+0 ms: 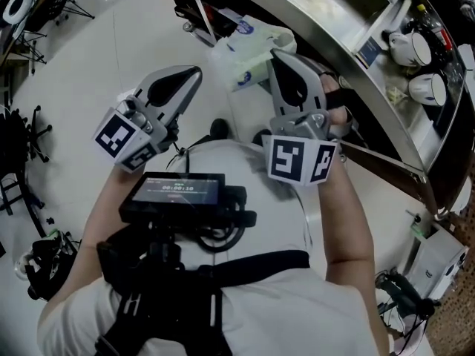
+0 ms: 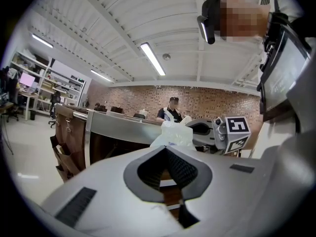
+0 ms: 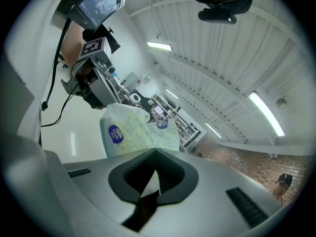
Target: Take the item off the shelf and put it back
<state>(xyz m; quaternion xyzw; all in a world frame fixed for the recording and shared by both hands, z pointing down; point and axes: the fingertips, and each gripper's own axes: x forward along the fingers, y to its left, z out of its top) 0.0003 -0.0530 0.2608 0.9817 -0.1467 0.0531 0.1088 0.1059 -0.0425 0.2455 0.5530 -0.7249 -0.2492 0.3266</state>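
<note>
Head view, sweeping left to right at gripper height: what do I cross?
left gripper → tissue pack → right gripper → curved metal counter → white pots

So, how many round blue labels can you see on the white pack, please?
2, in the right gripper view: one label on the white pack's nearer left face, one on its farther right side. Others may be hidden.

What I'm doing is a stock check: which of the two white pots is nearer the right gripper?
The lower white pot, just below the upper white pot in the head view, closer to the right gripper.
</note>
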